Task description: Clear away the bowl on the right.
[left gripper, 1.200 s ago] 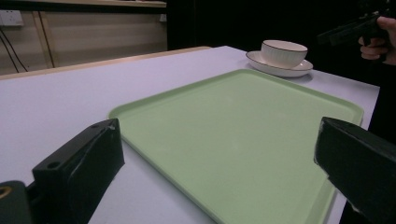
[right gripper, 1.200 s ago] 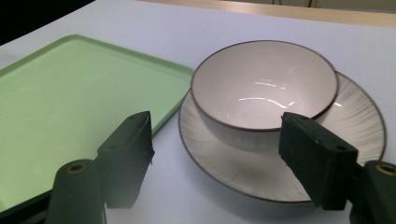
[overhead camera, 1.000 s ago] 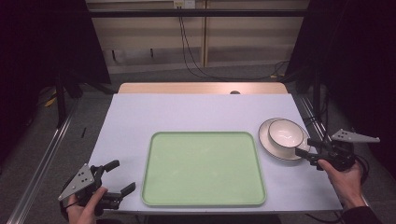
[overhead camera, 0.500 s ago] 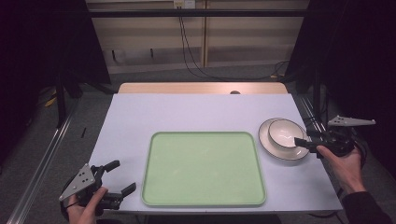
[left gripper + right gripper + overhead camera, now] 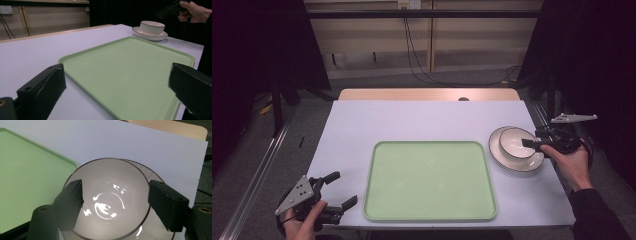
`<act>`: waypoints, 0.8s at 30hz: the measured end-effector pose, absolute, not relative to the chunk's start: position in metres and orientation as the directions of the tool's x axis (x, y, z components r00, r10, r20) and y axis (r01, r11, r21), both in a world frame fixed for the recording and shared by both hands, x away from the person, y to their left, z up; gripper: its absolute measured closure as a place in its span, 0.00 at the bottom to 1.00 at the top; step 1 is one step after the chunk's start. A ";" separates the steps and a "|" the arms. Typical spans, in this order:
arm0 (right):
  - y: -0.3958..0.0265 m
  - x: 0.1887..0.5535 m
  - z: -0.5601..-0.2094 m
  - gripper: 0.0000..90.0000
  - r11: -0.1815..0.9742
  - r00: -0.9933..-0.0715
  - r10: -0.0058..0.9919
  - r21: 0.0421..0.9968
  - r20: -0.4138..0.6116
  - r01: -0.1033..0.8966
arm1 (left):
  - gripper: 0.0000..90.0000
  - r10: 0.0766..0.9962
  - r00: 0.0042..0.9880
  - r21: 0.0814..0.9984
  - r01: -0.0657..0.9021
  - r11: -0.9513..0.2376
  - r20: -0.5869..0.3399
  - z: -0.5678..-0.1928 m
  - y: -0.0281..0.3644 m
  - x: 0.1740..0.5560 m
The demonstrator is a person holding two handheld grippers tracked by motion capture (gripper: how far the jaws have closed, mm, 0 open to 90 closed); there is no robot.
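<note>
The right gripper [image 5: 530, 143], brought in from the table's right edge since a second ago, is held over the bowl [image 5: 517, 142] on its saucer [image 5: 497, 152], jaws open and empty, grasp judged imminent.

Dim room: pale wall panels [image 5: 427, 45], dangling cables [image 5: 412, 55], grey floor [image 5: 307, 125].

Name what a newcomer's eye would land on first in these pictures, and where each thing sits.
The large pale green tray lies empty at the table's near middle. To its right a white bowl sits on a plate, with the right gripper hovering open over the bowl. The left gripper waits open at the near left corner.
</note>
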State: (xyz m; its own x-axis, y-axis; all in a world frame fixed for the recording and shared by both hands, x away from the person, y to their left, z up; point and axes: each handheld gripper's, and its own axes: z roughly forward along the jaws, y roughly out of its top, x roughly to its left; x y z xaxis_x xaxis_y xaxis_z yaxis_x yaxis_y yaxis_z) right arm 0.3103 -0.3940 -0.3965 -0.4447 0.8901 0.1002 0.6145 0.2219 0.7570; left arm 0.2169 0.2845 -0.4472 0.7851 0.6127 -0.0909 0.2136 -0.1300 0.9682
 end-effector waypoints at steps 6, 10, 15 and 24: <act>-0.402 0.322 -0.404 0.36 0.225 -0.421 0.903 0.741 0.085 0.632 | 0.01 0.612 0.786 0.970 0.208 -0.128 -0.088 -0.447 0.285 0.217; -0.407 0.328 -0.412 0.39 0.215 -0.393 0.915 0.717 0.090 0.664 | 0.01 0.611 0.787 0.970 0.210 -0.126 -0.091 -0.447 0.284 0.217; -0.411 0.338 -0.424 0.42 0.213 -0.364 0.927 0.667 0.093 0.714 | 0.01 0.611 0.787 0.969 0.212 -0.127 -0.092 -0.447 0.284 0.217; -0.406 0.350 -0.434 0.53 0.216 -0.352 0.930 0.616 0.107 0.757 | 0.01 0.612 0.786 0.969 0.212 -0.129 -0.090 -0.447 0.285 0.217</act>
State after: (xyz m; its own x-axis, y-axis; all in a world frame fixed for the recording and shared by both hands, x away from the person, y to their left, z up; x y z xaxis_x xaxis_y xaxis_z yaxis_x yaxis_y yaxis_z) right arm 0.3504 -0.4056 -0.4337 -0.3520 0.9299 0.1065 0.7574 0.2162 0.6162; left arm 0.2172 0.2846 -0.4471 0.7858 0.6119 -0.0899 0.2115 -0.1294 0.9688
